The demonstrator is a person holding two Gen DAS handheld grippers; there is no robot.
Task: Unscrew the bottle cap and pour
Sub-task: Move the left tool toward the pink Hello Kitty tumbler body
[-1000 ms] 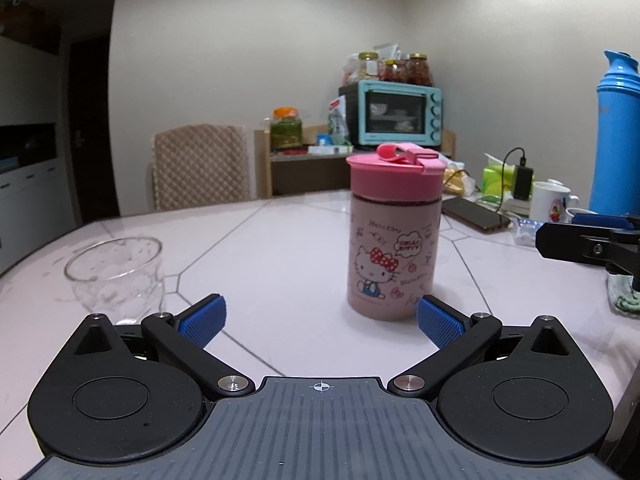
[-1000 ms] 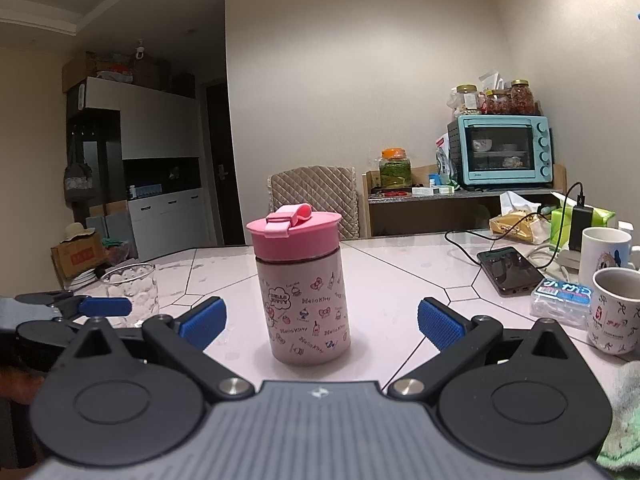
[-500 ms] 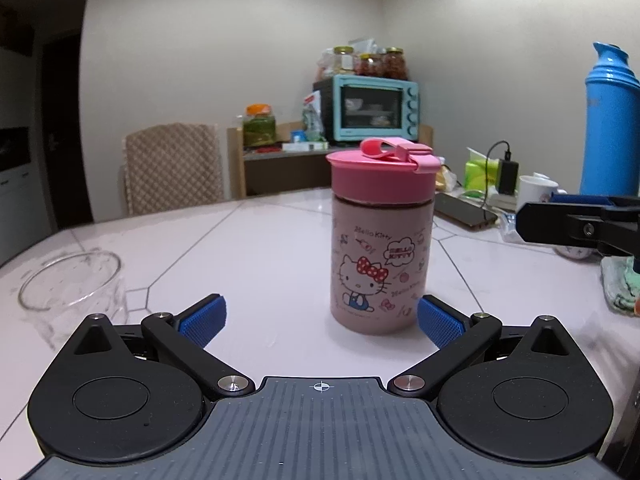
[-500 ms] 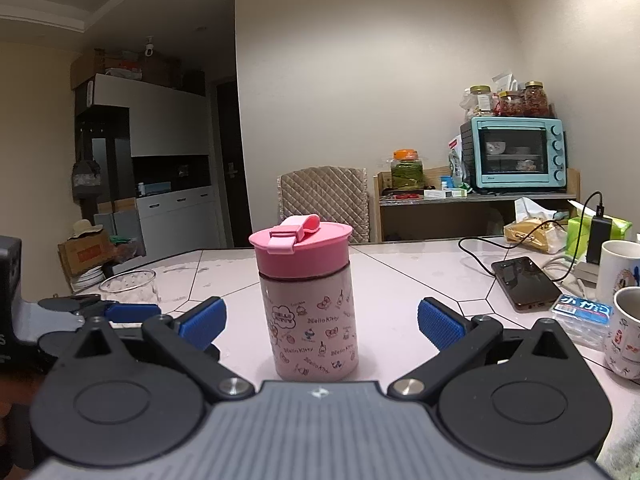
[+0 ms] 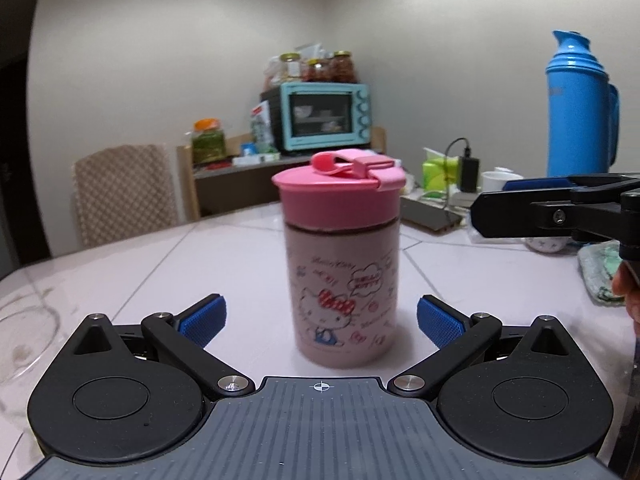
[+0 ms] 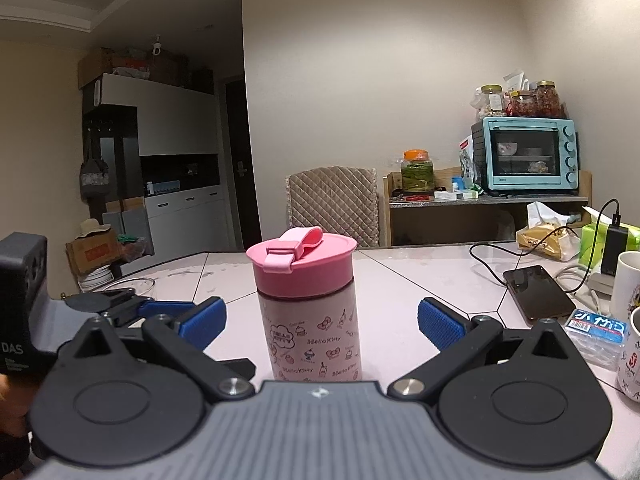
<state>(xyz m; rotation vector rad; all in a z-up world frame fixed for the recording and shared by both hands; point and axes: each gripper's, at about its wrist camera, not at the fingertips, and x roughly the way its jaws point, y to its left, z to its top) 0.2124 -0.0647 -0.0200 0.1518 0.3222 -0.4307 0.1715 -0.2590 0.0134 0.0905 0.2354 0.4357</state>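
A pink Hello Kitty bottle (image 5: pixel 344 288) with a pink screw cap (image 5: pixel 338 196) stands upright on the pale table. My left gripper (image 5: pixel 320 320) is open, its blue pads on either side of the bottle's lower body, not touching. In the right wrist view the same bottle (image 6: pixel 310 320) and cap (image 6: pixel 302 264) stand between the open pads of my right gripper (image 6: pixel 320 320). The right gripper also shows at the right of the left wrist view (image 5: pixel 552 212). A clear glass (image 5: pixel 24 332) sits at the far left edge.
A blue thermos (image 5: pixel 580 108), mugs (image 6: pixel 628 284), a phone (image 6: pixel 538 294) on a charging cable, a tissue pack (image 6: pixel 598 330) and a green cloth (image 5: pixel 600 272) crowd the table's right side. A chair (image 6: pixel 332 208) and a shelf with a toaster oven (image 6: pixel 528 156) stand behind.
Both grippers have moved closer to the bottle, which now looms larger between their pads. The glass has slid to the left edge of the left wrist view.
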